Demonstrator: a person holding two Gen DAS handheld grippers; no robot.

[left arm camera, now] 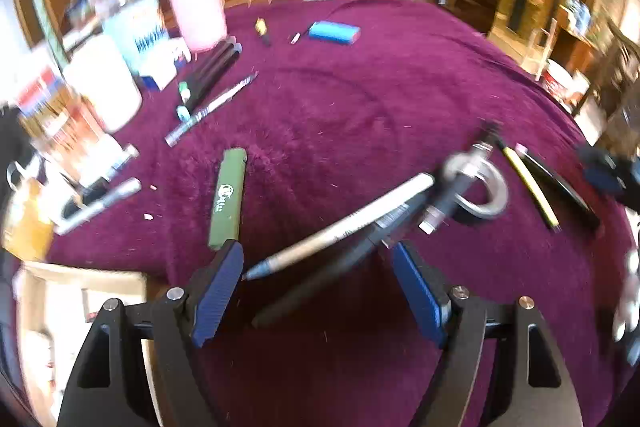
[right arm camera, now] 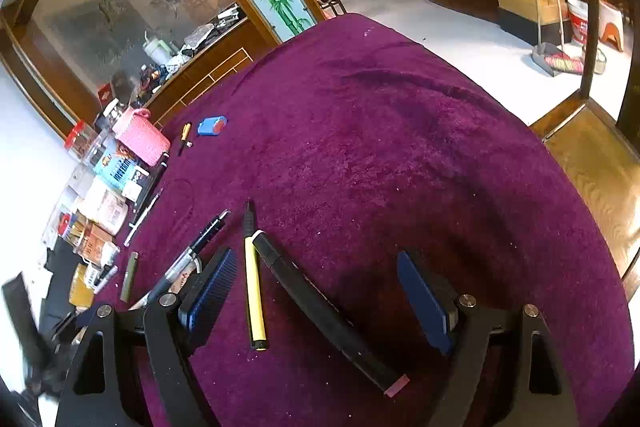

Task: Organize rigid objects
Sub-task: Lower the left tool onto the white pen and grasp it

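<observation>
The left hand-held gripper (left arm camera: pixel 318 259) stands spread wide, its ribbed blue pads (left arm camera: pixel 218 291) gripping nothing; between the jaws lie the tip of a slim beige pen (left arm camera: pixel 344 227) and a matte black pen (left arm camera: pixel 320 281) beside it, neither pressed by the pads as far as the blurred view shows. Just beyond the left pad a flat olive-green bar (left arm camera: pixel 228 199) with white lettering lies on the desk (left arm camera: pixel 360 99), which is covered in a plush magenta cloth. Further right, a rounded metal ring on a dark shaft (left arm camera: pixel 476 183) rests near the pens. The right hand-held gripper (right arm camera: pixel 314 293) is likewise spread, holding nothing; a long black rectangular marker (right arm camera: pixel 320 311) with a pink end lies diagonally between its pads (right arm camera: pixel 420 295), apart from both, and a thin yellow pen (right arm camera: pixel 255 295) with a black tip lies just beside the left pad. A blue rectangular case (right arm camera: pixel 212 126) sits well apart, up the cloth, near a pink textured pouch (right arm camera: pixel 142 141) among boxes crowded at the desk's edge.
</observation>
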